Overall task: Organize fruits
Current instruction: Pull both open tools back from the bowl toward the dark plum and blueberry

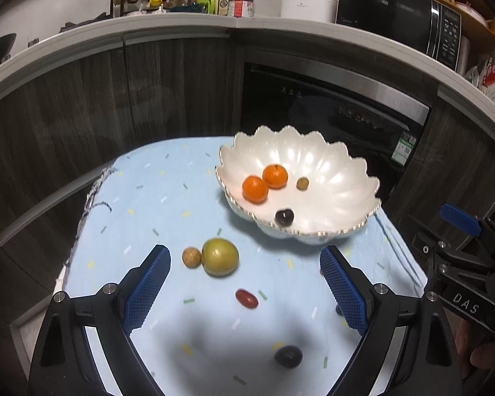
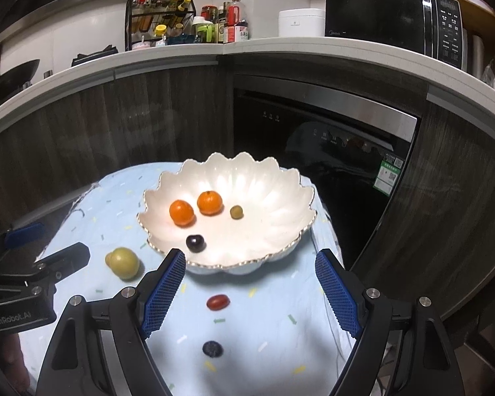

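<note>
With both the left gripper (image 1: 244, 283) and right gripper (image 2: 250, 292) wide open and empty, scoop the dark round blueberry (image 2: 212, 349) nearest, then the small red oval tomato (image 2: 218, 302), the big green round fruit (image 2: 122, 263), gently over the wavy rim into the white shell-shaped bowl (image 2: 280, 204) beyond, minding the oranges (image 2: 181, 213) inside.

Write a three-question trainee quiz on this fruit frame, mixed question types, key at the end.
1. True or false: the scalloped white bowl holds two orange mandarins.
2. Multiple choice: the large green round fruit lies A) in the bowl, B) on the pale blue cloth, C) between gripper fingers.
3. Short answer: what do the left gripper and right gripper hold?

Key: 1 true; 2 B; 3 nothing, both are open and empty.
</note>
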The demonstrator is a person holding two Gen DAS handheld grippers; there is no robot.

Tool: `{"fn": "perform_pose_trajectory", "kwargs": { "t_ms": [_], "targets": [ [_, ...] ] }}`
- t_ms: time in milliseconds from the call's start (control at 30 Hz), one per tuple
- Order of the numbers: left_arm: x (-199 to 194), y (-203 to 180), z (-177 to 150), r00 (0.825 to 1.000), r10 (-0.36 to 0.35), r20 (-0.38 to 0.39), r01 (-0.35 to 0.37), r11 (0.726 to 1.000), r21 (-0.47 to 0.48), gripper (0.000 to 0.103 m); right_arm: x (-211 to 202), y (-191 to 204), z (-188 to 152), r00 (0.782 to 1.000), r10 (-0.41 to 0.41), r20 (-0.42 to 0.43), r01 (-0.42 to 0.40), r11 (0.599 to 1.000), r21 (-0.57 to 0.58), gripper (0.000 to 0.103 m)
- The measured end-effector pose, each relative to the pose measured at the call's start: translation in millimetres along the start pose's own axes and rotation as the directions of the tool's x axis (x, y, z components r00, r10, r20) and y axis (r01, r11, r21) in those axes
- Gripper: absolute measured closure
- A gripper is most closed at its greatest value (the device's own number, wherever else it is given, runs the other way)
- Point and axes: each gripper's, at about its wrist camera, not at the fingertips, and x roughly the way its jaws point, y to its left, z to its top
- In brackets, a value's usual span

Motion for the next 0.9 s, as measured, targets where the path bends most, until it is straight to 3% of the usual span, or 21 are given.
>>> {"fn": "perform_pose_trajectory", "kwargs": {
  "t_ms": [500,900],
  "targets": [
    [11,-4,-53,0.998,-0.003,-0.068,0.005,1.0,0.025,0.01,7,6,-41,0.999,0.027,-0.04,-0.028,0.999,-0.028,0.021],
    [13,-17,-84,0.998,0.01,-0.063,-0.006,0.998,0.058,0.01,14,6,-66,0.996,0.077,-0.044,-0.08,0.995,-0.053,0.021]
  ]
}}
